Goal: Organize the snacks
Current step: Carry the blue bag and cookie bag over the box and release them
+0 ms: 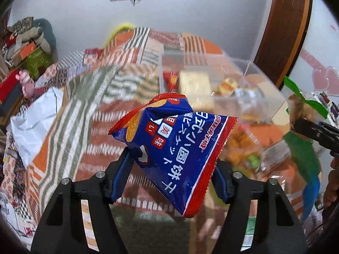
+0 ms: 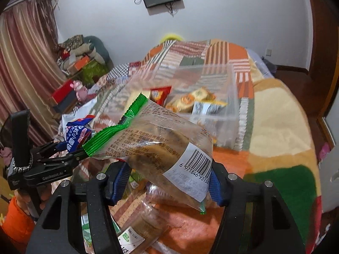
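My left gripper (image 1: 171, 169) is shut on a blue and red biscuit packet (image 1: 175, 139) and holds it above the patchwork blanket. It also shows in the right wrist view (image 2: 77, 135) at the left. My right gripper (image 2: 169, 182) is shut on a clear packet with a green end and a barcode (image 2: 163, 148), lifted above more snacks. It appears in the left wrist view (image 1: 305, 127) at the right edge. A clear plastic box (image 1: 211, 80) with several snacks inside sits ahead on the bed, also in the right wrist view (image 2: 231, 105).
More loose snack packets (image 2: 137, 222) lie below my right gripper and at the right of the left wrist view (image 1: 243, 148). A white bag (image 1: 36, 122) lies at the blanket's left edge. Boxes and clutter (image 2: 80, 63) stand by the wall at left.
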Available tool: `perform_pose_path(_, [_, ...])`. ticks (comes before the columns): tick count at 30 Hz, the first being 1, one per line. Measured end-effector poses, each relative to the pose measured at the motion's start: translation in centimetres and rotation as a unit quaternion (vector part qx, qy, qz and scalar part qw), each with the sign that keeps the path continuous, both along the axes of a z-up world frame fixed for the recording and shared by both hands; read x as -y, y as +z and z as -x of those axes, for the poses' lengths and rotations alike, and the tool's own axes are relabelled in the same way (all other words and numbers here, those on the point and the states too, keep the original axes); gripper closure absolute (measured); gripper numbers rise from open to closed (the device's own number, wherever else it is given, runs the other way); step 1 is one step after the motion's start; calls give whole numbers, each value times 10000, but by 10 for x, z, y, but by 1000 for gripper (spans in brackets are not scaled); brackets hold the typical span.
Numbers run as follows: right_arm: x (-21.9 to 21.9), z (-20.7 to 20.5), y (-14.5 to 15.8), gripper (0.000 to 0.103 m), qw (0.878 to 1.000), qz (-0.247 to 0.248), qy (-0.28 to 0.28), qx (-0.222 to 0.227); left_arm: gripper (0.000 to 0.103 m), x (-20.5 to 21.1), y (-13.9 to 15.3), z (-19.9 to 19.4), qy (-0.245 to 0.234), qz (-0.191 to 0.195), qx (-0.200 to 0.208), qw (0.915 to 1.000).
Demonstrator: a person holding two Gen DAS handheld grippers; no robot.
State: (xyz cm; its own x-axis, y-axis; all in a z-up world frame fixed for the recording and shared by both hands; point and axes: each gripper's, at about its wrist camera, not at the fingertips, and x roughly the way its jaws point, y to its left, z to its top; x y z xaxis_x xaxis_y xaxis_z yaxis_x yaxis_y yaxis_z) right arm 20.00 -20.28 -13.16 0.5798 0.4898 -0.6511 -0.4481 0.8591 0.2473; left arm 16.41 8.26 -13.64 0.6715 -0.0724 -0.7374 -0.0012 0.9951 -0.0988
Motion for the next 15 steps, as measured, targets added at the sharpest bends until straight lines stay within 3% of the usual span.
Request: perform_pose_path(15, [7,-31,51,43,9968,-298,-227,709,35,24,79,-44,-233,-3,829,9963])
